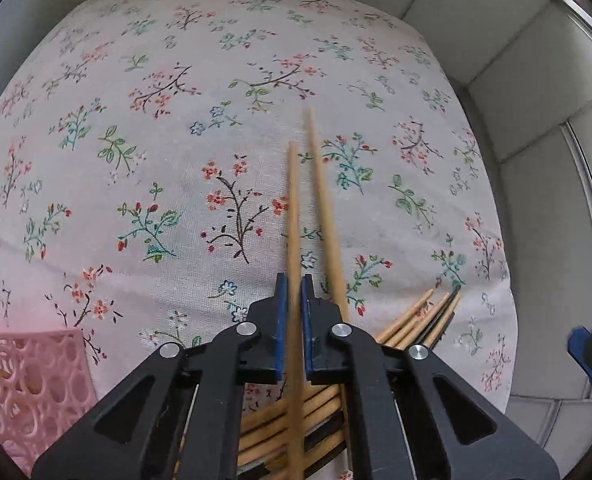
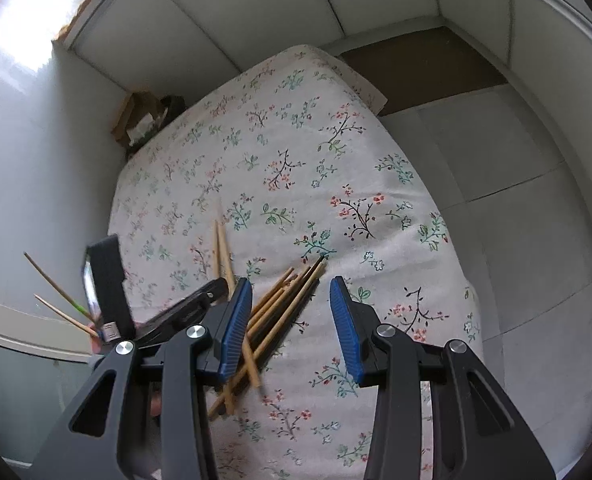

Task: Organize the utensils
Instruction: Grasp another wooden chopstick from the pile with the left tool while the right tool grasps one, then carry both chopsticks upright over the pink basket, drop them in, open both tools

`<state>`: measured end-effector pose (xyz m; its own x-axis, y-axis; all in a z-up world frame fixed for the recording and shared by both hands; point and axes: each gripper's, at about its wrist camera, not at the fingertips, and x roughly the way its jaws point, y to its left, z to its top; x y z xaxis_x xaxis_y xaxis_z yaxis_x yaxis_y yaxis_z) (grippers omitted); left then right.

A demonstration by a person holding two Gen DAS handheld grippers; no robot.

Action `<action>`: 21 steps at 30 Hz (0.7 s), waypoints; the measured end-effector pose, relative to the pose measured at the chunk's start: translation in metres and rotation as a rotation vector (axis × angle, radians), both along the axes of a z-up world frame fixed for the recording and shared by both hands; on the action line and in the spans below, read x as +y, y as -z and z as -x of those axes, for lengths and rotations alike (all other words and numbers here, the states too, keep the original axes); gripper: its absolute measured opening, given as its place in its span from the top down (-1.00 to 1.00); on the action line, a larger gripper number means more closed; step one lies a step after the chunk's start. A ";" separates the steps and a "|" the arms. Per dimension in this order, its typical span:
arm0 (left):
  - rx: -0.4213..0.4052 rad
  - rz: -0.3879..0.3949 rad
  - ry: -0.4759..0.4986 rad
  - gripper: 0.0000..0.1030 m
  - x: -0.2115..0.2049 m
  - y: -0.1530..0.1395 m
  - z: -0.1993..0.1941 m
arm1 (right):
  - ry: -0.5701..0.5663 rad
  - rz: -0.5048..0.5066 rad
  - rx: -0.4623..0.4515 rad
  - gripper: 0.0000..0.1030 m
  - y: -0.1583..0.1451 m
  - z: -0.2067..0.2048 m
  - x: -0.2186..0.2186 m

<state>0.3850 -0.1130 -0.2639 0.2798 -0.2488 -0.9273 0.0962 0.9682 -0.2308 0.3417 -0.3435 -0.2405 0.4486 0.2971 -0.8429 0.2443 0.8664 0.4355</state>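
Left wrist view first: my left gripper (image 1: 294,300) has its blue pads pinched tight on one pale wooden chopstick (image 1: 294,216), which runs straight ahead between the fingers and out over the floral tablecloth (image 1: 156,120). A second chopstick (image 1: 321,200) lies just to the right of it, angled slightly away, its near end slipping behind my right-hand finger; I cannot tell whether it touches the pad. Under and behind my fingers sits the pile of chopsticks (image 1: 419,320), mostly light wood with a dark one or two among them, tips fanning out to my right. Low on my left is a pink lattice basket (image 1: 24,376), its rim near my linkage.

Over in the right wrist view, my right gripper (image 2: 292,328) stands spread, nothing between the pads. That pile of chopsticks (image 2: 288,300) lies just ahead, touching or passing behind my left pad. Ahead and to the right the cloth is bare. The table's edge drops away close on my right, with pale floor tiles (image 2: 515,220) beyond; a wall (image 2: 36,160) stands to my left.
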 end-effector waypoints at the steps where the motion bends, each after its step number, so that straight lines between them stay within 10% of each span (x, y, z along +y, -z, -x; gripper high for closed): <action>1: -0.015 0.020 0.003 0.89 0.002 -0.006 0.002 | -0.010 0.015 0.010 0.20 0.003 -0.003 0.002; 21: -0.425 0.205 0.144 0.89 0.054 -0.166 0.104 | -0.278 0.121 0.071 0.21 0.056 -0.066 0.102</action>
